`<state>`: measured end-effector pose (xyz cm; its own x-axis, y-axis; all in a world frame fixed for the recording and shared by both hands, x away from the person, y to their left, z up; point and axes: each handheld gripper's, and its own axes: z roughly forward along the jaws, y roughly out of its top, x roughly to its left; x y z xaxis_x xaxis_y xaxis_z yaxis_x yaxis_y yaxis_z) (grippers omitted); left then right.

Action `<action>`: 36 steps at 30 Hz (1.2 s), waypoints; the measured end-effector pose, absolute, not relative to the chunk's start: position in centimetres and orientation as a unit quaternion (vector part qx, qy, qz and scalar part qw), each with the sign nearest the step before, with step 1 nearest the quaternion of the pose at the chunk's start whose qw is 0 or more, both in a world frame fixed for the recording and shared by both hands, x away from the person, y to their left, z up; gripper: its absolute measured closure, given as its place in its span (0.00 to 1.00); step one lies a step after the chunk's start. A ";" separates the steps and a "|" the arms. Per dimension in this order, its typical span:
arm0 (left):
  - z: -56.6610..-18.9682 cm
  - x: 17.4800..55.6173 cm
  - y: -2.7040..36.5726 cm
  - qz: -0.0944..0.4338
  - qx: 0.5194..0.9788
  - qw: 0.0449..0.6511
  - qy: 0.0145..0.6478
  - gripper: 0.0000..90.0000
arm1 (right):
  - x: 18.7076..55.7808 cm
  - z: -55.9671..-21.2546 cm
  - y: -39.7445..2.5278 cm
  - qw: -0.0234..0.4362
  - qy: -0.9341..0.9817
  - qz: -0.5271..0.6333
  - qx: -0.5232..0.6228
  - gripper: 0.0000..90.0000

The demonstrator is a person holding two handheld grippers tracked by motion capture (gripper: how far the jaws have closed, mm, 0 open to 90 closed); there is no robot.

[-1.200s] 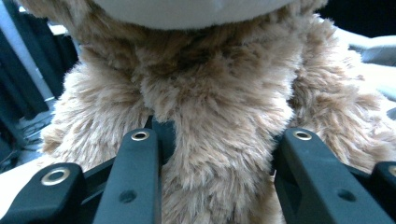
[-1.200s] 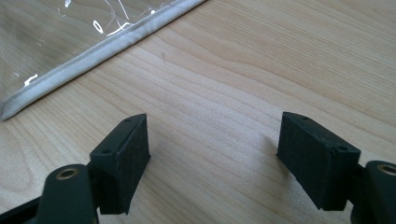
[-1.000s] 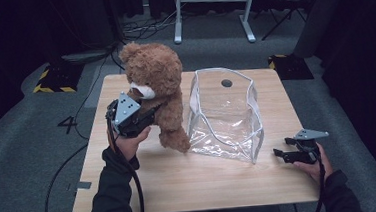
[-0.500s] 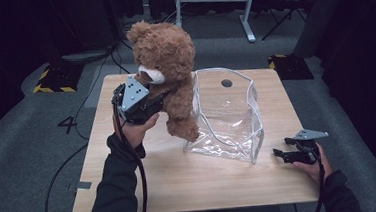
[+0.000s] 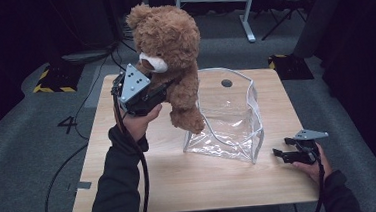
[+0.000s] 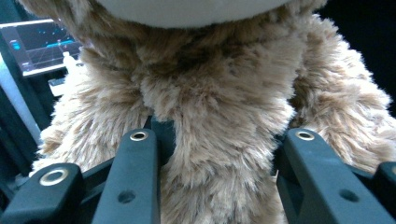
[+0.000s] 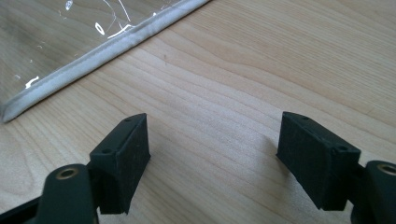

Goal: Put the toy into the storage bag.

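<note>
A brown teddy bear (image 5: 172, 57) hangs in the air over the left part of the table, its feet just above the left rim of a clear plastic bag (image 5: 229, 118) that stands open. My left gripper (image 5: 157, 93) is shut on the teddy bear's body below the neck; in the left gripper view the fur (image 6: 219, 140) bulges between the two jaws. My right gripper (image 5: 282, 154) rests low at the table's right front, open, with bare wood between its jaws (image 7: 212, 154). The bag's white seam (image 7: 93, 51) lies just beyond it.
The wooden table (image 5: 181, 181) has bare room at its front and left. A cable trails from the left gripper down along the sleeve. White table legs (image 5: 247, 16) and a yellow-black striped block (image 5: 51, 83) stand on the grey floor behind.
My left gripper has lifted the teddy bear off the table and carried it up and right, toward the bag's opening. The right gripper has stayed put.
</note>
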<state>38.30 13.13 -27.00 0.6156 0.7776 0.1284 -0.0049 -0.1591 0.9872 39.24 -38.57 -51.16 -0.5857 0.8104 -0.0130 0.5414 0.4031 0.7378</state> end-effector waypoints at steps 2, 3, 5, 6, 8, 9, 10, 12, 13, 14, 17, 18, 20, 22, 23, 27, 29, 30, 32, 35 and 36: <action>-26.8 38.3 13.0 0.335 0.683 0.585 0.281 0.69 | 39.2 -51.2 -38.6 0.189 0.816 0.356 0.414 0.28; -26.6 38.3 12.8 0.335 0.683 0.586 0.280 0.69 | 39.2 -51.2 -38.6 0.189 0.816 0.356 0.414 0.28; -26.4 38.5 12.6 0.336 0.683 0.587 0.277 0.69 | 39.2 -51.2 -38.6 0.189 0.816 0.357 0.415 0.28; -26.2 38.6 12.5 0.336 0.683 0.587 0.276 0.69 | 39.2 -51.2 -38.6 0.189 0.816 0.356 0.414 0.28; -25.8 38.7 12.3 0.334 0.683 0.590 0.272 0.69 | 39.2 -51.2 -38.6 0.189 0.816 0.356 0.414 0.28; -25.7 38.8 12.1 0.332 0.683 0.592 0.270 0.69 | 39.2 -51.2 -38.6 0.189 0.816 0.356 0.414 0.28; -25.5 38.8 12.0 0.330 0.681 0.596 0.268 0.69 | 39.2 -51.2 -38.6 0.189 0.816 0.357 0.415 0.28; -25.3 39.0 11.7 0.327 0.680 0.601 0.263 0.69 | 39.2 -51.2 -38.6 0.189 0.816 0.356 0.414 0.28; -25.2 39.0 11.5 0.325 0.677 0.605 0.264 0.69 | 39.2 -51.2 -38.6 0.189 0.816 0.356 0.414 0.28; -25.1 39.1 11.4 0.325 0.678 0.606 0.262 0.69 | 39.2 -51.2 -38.6 0.189 0.816 0.356 0.414 0.28; -24.5 39.4 10.8 0.320 0.675 0.613 0.257 0.69 | 39.2 -51.2 -38.6 0.189 0.816 0.357 0.415 0.28; -24.3 39.5 10.6 0.319 0.675 0.615 0.255 0.69 | 39.2 -51.2 -38.6 0.188 0.816 0.356 0.414 0.28; -24.1 39.5 10.3 0.320 0.676 0.614 0.252 0.69 | 39.2 -51.2 -38.6 0.188 0.816 0.356 0.414 0.28; -23.7 39.7 9.8 0.321 0.677 0.615 0.247 0.69 | 39.2 -51.2 -38.6 0.188 0.816 0.356 0.414 0.28; -23.5 39.7 9.5 0.320 0.677 0.615 0.246 0.69 | 39.2 -51.2 -38.6 0.188 0.816 0.356 0.414 0.28; -22.9 39.9 8.6 0.318 0.679 0.618 0.236 0.69 | 39.2 -51.2 -38.6 0.188 0.816 0.357 0.414 0.28; -22.8 39.9 8.1 0.311 0.680 0.622 0.232 0.69 | 39.2 -51.2 -38.6 0.188 0.816 0.357 0.414 0.28; -22.7 39.9 7.8 0.308 0.681 0.624 0.228 0.69 | 39.2 -51.2 -38.6 0.188 0.816 0.357 0.413 0.28; -22.7 40.0 7.2 0.304 0.683 0.625 0.222 0.69 | 39.2 -51.2 -38.6 0.188 0.816 0.357 0.414 0.28; -22.8 40.2 6.2 0.296 0.688 0.628 0.211 0.69 | 39.2 -51.2 -38.6 0.188 0.816 0.357 0.414 0.28; -22.9 40.3 5.9 0.292 0.689 0.630 0.209 0.69 | 39.2 -51.2 -38.6 0.188 0.816 0.357 0.414 0.28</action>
<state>40.28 5.86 -22.88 0.7423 0.6555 0.1392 -0.0798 -0.1198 0.9896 39.22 -38.55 -51.16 -0.5862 0.8101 -0.0114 0.5415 0.4022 0.7382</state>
